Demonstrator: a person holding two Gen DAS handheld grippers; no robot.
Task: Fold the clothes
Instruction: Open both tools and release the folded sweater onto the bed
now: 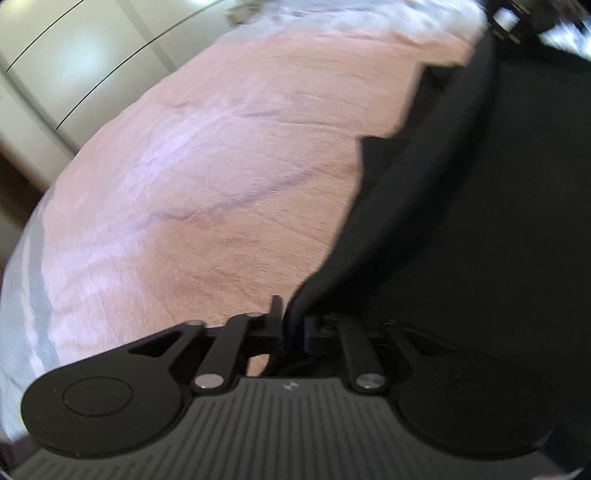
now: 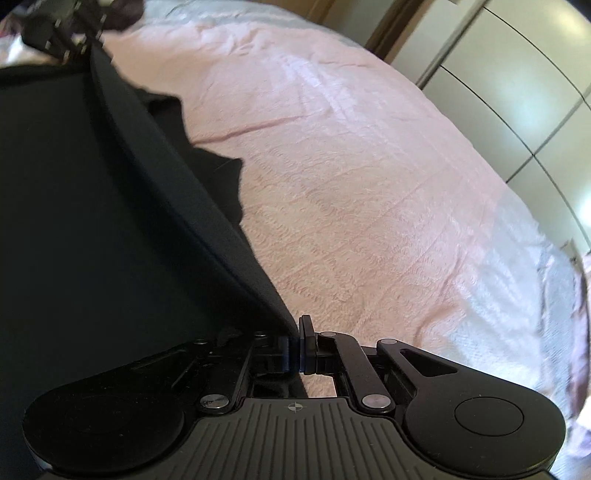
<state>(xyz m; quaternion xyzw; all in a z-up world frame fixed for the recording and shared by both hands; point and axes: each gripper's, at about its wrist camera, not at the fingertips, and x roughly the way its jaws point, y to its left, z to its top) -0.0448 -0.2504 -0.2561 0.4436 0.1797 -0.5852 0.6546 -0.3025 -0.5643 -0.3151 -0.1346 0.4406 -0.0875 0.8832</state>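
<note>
Over the pink bed (image 1: 221, 166), black garment (image 1: 480, 221) stretched taut between both grippers, hem lifted, the rest draped toward the bed. Left gripper (image 1: 291, 332) clamped tight on one end of the hem; right gripper (image 2: 294, 354) pinched shut on the other end. Beyond the bed, pale wardrobe doors (image 2: 517, 92). Edges blurred

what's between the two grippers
A taut black hem of the garment spans from right gripper to left gripper; both wrist views show it.
</note>
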